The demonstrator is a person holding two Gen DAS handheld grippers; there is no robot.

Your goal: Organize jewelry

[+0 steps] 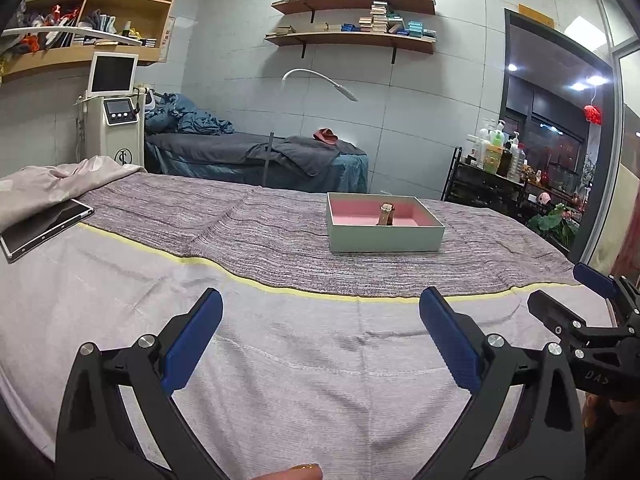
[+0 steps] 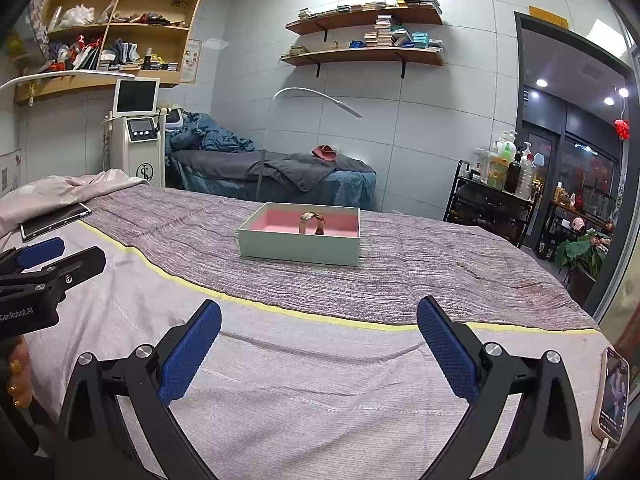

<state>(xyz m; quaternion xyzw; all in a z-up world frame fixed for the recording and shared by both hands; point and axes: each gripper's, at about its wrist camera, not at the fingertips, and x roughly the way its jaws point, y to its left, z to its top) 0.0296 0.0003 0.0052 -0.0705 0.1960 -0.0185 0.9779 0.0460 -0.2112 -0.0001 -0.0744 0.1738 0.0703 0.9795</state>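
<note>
A pale green box (image 1: 386,236) with a pink lining stands open on the striped grey blanket, ahead of both grippers; it also shows in the right wrist view (image 2: 300,246). A wristwatch (image 1: 386,215) with a tan strap stands upright inside it, also seen in the right wrist view (image 2: 312,223). My left gripper (image 1: 320,340) is open and empty, low over the pale sheet, well short of the box. My right gripper (image 2: 319,342) is open and empty too, beside the left one. The right gripper shows at the right edge of the left wrist view (image 1: 576,292).
A tablet (image 1: 44,226) lies at the bed's left edge. A phone (image 2: 612,394) lies on a cable at the near right edge. A second bed (image 1: 256,156), a white machine (image 1: 114,120) and a black trolley of bottles (image 1: 492,176) stand behind.
</note>
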